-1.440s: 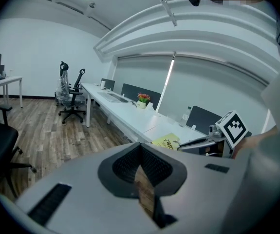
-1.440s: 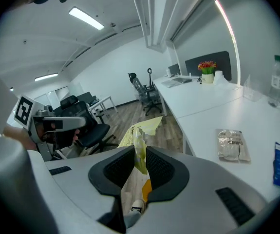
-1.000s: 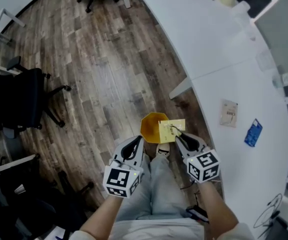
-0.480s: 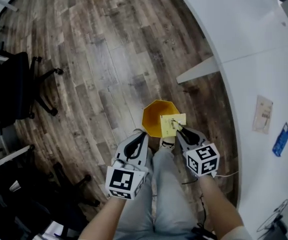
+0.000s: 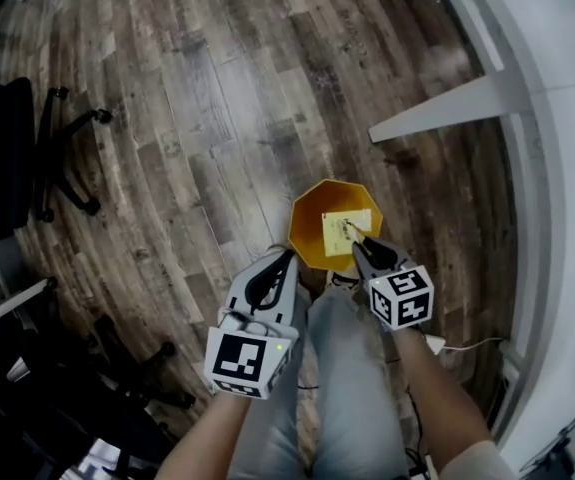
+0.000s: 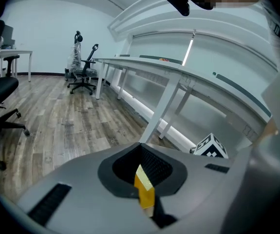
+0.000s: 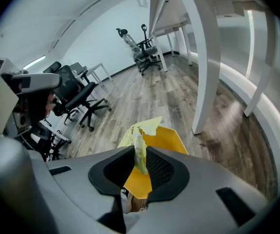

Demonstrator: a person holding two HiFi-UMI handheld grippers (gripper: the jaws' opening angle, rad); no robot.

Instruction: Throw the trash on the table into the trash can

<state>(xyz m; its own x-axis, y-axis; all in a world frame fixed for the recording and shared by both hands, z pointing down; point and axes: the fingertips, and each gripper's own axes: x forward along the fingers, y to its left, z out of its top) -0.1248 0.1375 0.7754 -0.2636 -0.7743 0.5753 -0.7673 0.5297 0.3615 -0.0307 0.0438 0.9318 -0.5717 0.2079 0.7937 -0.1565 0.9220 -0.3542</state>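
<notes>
I'm holding the yellow paper scrap [image 5: 337,232] pinched in the right hand-held gripper [image 5: 353,238], right over the yellow trash can [image 5: 305,223]. Only the drop is remaining. The left hand-held gripper [image 5: 286,257] is hanging closed and empty beside the can.

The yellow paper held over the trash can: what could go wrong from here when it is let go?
1. The yellow paper is a light, flat sheet pinched at one edge by the right gripper; once released, it may drift past the trash can onto the wooden floor.
2. It hangs off centre, nearer the rim on the gripper's side, so it could catch there instead of falling in.
</notes>
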